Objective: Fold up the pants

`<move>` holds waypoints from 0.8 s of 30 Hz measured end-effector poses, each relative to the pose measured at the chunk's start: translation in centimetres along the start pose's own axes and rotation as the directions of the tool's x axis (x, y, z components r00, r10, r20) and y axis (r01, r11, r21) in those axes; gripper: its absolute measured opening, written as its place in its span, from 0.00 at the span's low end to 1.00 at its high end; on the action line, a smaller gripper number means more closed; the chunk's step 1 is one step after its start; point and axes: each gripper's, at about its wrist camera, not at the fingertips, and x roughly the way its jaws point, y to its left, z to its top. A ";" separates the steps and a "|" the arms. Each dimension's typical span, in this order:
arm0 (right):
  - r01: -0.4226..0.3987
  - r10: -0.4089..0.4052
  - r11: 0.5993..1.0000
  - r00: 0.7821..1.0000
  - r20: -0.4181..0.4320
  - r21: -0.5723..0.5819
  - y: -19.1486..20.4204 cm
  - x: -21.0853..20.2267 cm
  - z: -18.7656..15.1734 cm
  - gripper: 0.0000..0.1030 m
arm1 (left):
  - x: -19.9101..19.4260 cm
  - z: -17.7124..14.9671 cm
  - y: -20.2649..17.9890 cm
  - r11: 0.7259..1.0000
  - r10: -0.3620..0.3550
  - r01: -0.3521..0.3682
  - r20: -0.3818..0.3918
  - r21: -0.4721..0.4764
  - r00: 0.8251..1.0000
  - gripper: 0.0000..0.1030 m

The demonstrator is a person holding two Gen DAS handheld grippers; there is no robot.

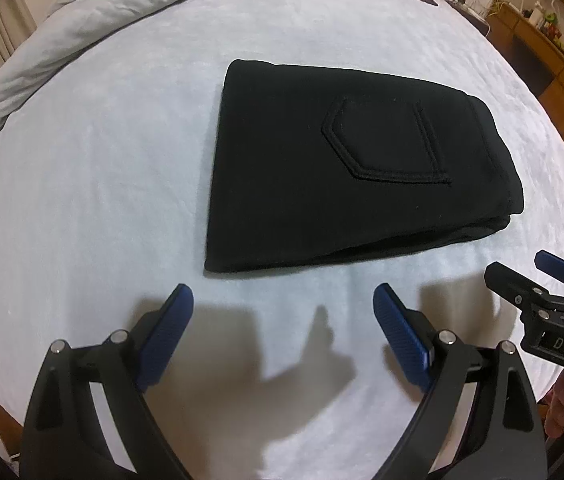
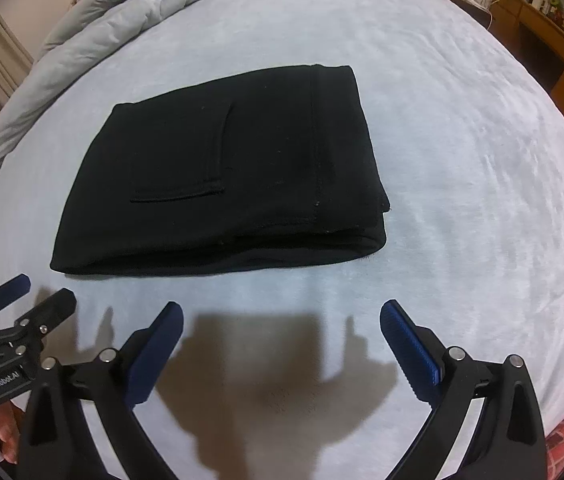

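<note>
Left wrist: black fabric pants [image 1: 346, 168], folded into a compact stack, pocket up, on pale blue bedsheet [image 1: 81, 200]. Left gripper [image 1: 284, 304] jaws apart, empty, short of pants.

Right wrist: right gripper [image 2: 282, 320] jaws apart, empty; pants [image 2: 233, 172] ahead, untouched.

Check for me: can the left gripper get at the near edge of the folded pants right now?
Probably yes. The left gripper is open, nothing lies on the sheet between it and the pants.

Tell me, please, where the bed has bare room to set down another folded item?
Bare sheet lies right of the pants, and also between the pants and the duvet. The near strip is crowded: both open grippers, left and right, hover there.
</note>
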 end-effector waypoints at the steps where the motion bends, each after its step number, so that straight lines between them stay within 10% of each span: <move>1: -0.001 0.001 1.000 1.000 0.000 0.000 0.0 0.0 0.0 0.96 | 0.0 0.0 0.0 1.000 0.000 0.000 0.000 0.000 1.000 0.88; 24: 0.007 -0.007 1.000 1.000 -0.030 0.006 -0.3 1.2 0.3 0.96 | 0.2 0.1 -0.2 1.000 0.011 -0.011 -0.002 0.009 1.000 0.88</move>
